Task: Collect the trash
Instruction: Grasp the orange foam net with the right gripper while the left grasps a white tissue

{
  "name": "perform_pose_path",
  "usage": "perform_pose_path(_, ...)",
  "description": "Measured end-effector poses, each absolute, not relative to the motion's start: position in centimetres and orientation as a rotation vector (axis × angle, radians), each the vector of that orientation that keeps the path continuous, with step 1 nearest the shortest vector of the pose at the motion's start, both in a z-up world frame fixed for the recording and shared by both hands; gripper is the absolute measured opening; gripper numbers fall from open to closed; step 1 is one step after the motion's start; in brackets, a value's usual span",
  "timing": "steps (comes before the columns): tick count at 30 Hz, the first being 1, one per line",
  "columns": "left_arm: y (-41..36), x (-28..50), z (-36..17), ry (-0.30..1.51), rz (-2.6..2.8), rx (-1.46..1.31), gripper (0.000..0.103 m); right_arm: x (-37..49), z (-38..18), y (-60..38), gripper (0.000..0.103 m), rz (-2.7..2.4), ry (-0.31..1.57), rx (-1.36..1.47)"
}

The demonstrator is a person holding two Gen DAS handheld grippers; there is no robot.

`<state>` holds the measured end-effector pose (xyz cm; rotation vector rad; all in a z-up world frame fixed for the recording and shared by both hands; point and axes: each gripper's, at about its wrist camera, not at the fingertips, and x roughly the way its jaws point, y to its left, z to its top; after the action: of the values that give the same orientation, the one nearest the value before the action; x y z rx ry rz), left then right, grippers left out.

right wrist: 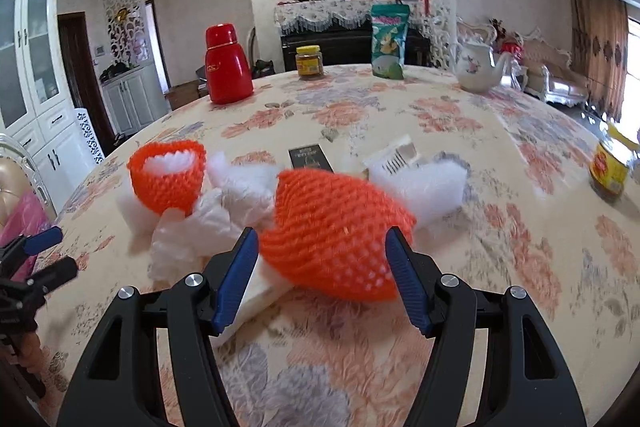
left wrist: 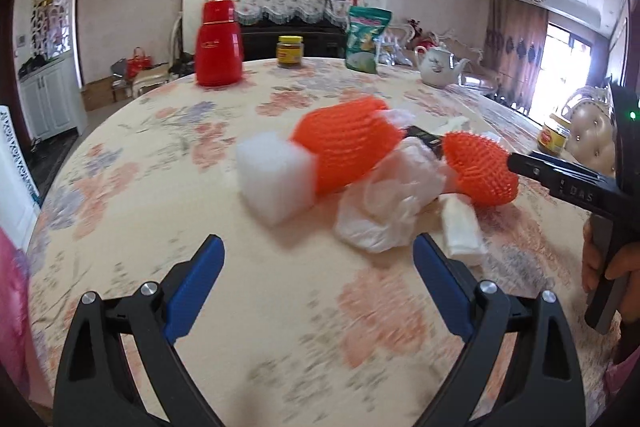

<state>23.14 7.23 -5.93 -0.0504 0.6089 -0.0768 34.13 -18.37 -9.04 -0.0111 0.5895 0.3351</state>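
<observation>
Gaping right tool (right wrist: 322,259) straddling ribbed orange foam net (right wrist: 336,235) | left tool (left wrist: 318,261) wide, empty

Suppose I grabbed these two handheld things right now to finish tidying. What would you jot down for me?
Left tongs: open, empty, just short of the crumpled white plastic bag.
Right tongs: open, with an orange foam net between the fingers; no visible squeeze.
Trash sits heaped mid-table: a second orange foam net, white foam block, paper scraps, small black packet.
Done: nothing collected that I can see.
Left: pick up every piece. No bin is in view.
</observation>
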Motion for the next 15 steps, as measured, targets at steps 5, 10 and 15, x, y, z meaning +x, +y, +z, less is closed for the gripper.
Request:
perform_pose_path(5, 5.0, 25.9, -6.3, 0.634, -0.094, -0.059, 0.092, 36.0, -9.5, -17.9, 0.063, 0.357, 0.62, -0.017)
perform_pose_path(10, 3.9, 28.5, -7.2, 0.686, -0.099, -0.091, 0.089, 38.0, -10.4, -17.9, 0.063, 0.353, 0.657, -0.024)
perform_pose_path(15, 3.3, 30.9, -8.5, 0.763, -0.103, -0.122, 0.08, 38.9, -11.7, -17.7, 0.065, 0.359, 0.705, -0.033)
